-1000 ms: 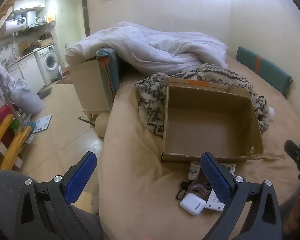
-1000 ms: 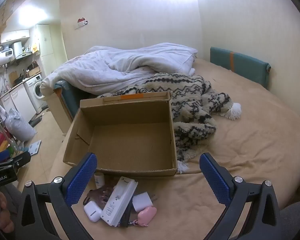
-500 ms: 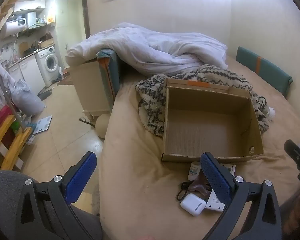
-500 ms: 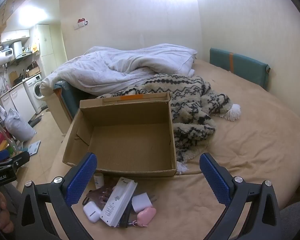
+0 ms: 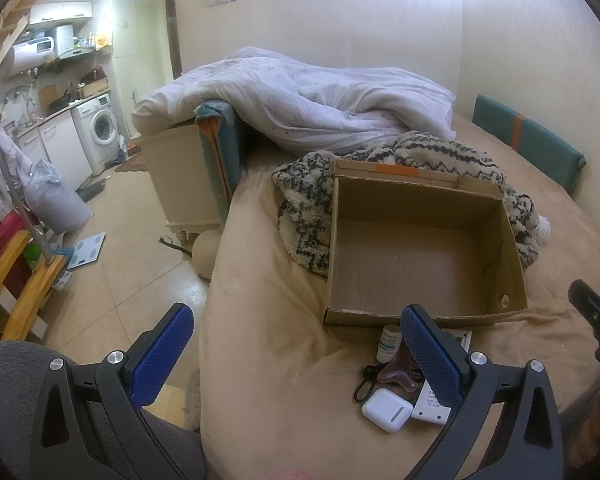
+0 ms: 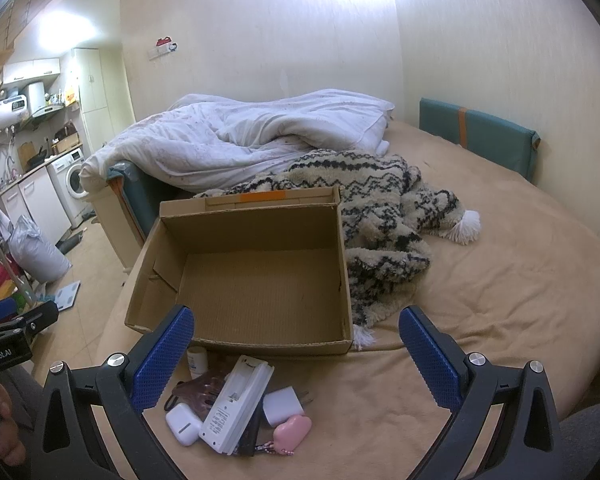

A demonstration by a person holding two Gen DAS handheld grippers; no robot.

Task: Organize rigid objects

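Both grippers hover low over the near edge of the bed (image 6: 500,300), the right gripper (image 6: 296,356) and the left gripper (image 5: 296,354) each with jaws spread wide and nothing between them. Just beyond the right one lies the cluster to be sorted: a white earbud case (image 6: 182,424), a long white charger (image 6: 236,404), a white plug adapter (image 6: 282,400), a pink heart-shaped trinket (image 6: 292,430), a brown hair claw (image 6: 198,390) and a small bottle (image 6: 197,360) standing against the box wall. They overlap and touch, so a pinch on one may well drag or flip a neighbour, and what seems to be a dark cord under the pile could snag. The soft bedding gives under pressure, which could let a smooth case slip out sideways. Behind them the cardboard box (image 6: 244,344) sits open and empty, its near wall a lip to clear; beyond it lie a patterned blanket (image 6: 380,200) and a white duvet (image 6: 260,140).
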